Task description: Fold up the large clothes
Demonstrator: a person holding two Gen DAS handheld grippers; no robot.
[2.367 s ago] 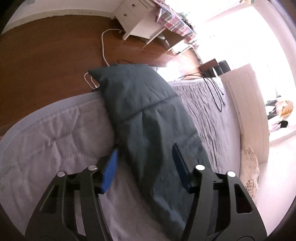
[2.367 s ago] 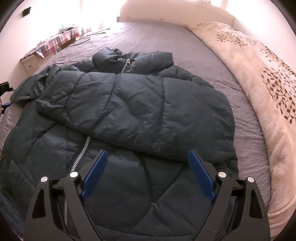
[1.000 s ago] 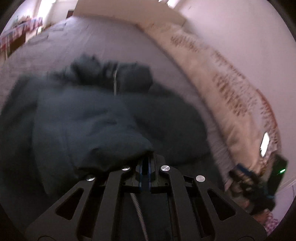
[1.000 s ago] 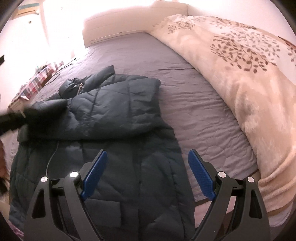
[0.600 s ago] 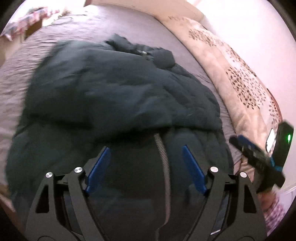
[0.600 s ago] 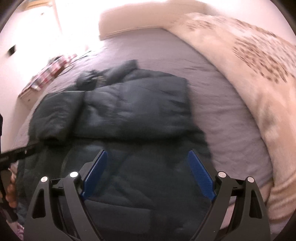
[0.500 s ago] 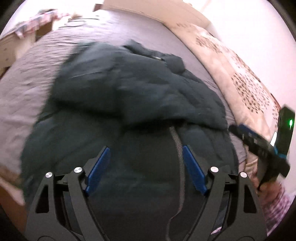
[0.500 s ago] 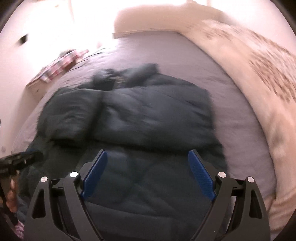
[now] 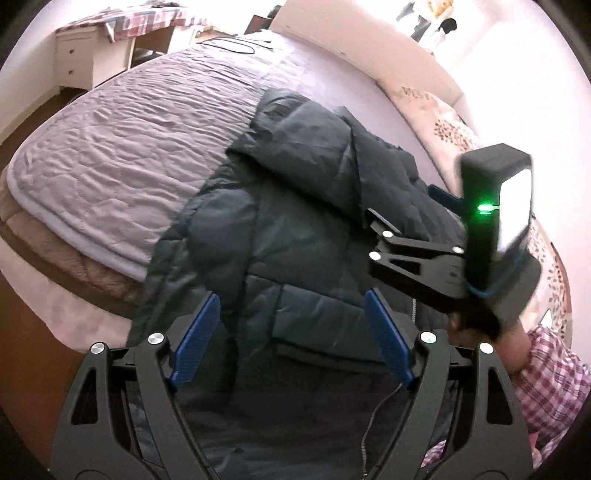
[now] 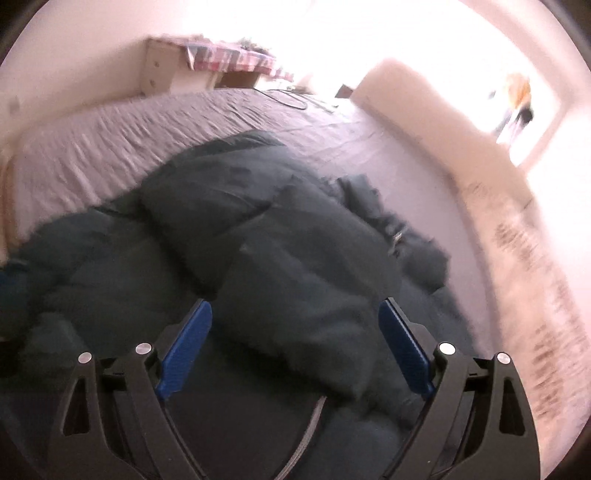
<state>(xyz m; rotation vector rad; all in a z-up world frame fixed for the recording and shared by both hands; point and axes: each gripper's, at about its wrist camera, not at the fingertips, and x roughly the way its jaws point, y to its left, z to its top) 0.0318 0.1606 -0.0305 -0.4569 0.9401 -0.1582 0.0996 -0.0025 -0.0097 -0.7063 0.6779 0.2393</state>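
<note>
A dark teal quilted puffer jacket lies on the grey-lilac bedspread, both sleeves folded across its chest, hem hanging over the near bed edge. My left gripper is open and empty above the jacket's lower part. My right gripper is open and empty over the jacket near its zipper; that view is blurred. The right gripper's body also shows in the left wrist view, over the jacket's right side.
A cream leaf-patterned duvet lies along the far side of the bed. A white desk with a checked cloth stands beyond the bed's left. Wooden floor shows at lower left. A cable lies on the bedspread.
My left gripper carried the left sleeve across the jacket, let it go and opened. Both grippers have since swung left, lower over the jacket's bottom half.
</note>
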